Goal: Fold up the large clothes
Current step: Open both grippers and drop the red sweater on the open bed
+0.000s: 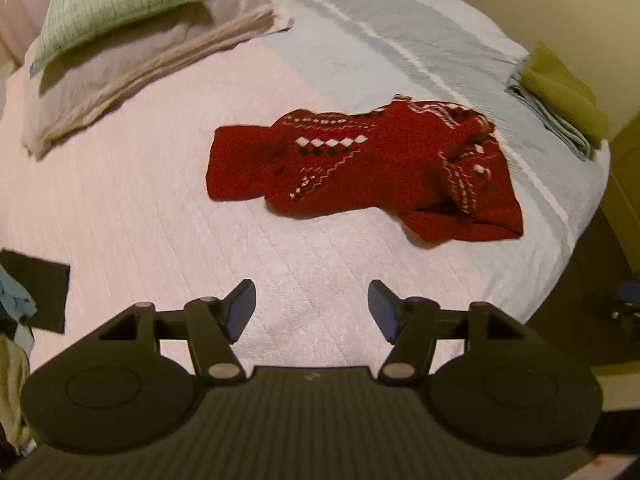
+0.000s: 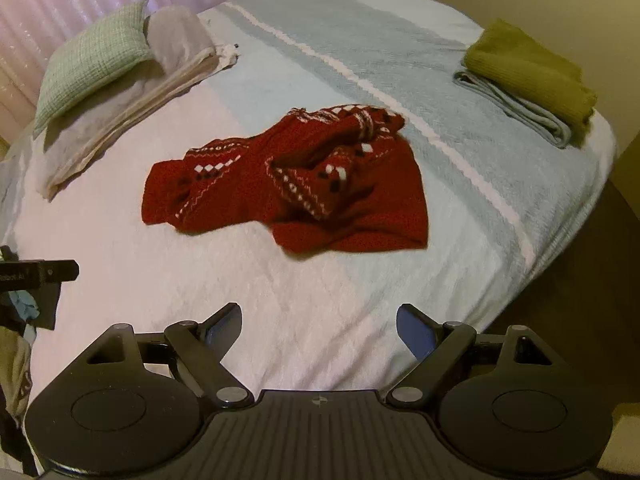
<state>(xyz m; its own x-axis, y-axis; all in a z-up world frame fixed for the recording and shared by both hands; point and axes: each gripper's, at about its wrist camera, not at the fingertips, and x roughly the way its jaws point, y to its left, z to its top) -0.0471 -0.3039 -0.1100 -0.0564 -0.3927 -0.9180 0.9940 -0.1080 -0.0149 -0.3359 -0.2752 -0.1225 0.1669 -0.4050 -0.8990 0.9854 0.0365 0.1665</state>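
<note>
No writing was readable; a label on the black bar (image 2: 40, 271) at my left was too blurred. The red sweater (image 2: 288, 184) lay crumpled mid-bed (image 2: 320, 320), its sleeves buried. My left gripper (image 1: 312, 306) and right gripper (image 2: 319, 326) hovered angled down, both spread, empty.

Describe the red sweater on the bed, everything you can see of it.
The red sweater is a thick-looking knit with white zigzag lines and bands of white and dark diamonds. It lies crumpled and unfolded near the middle of the bed, partly bunched over itself, with a patterned part that looks like a sleeve thrown across the body. It rests on the pale cover, its far edge reaching the blue-grey blanket. Neither gripper touches it.
</note>
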